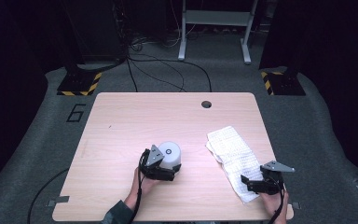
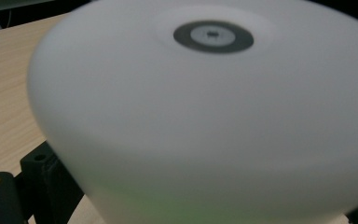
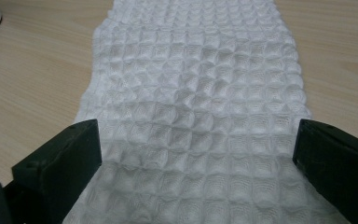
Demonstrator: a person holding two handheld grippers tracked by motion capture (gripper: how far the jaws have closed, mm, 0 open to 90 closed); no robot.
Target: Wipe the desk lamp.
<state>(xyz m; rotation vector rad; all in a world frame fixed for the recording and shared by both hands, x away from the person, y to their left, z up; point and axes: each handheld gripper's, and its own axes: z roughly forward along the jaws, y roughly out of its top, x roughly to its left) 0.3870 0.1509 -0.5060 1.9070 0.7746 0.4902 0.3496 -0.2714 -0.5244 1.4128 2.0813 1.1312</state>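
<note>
Low and left of the centre of the high view, the left gripper sits on the pale wooden worktop with a white cup standing upside down between its jaws, its round base with a dark ring facing up. In the left gripper view the cup is blurred and very close, one black jaw showing at the lower left right against its wall; the jaws stand wide around the cup, yet whether they press on it I cannot tell. To the right, a white waffle-weave cloth lies in a long strip running from the middle right of the high view down toward the lower right edge of the worktop, well apart from the cup. At its lower end rests the right gripper, held by a hand at the bottom right. In the right gripper view the cloth lies flat between the two black jaws, which stand spread apart at either side of it, released and pinching nothing.
</note>
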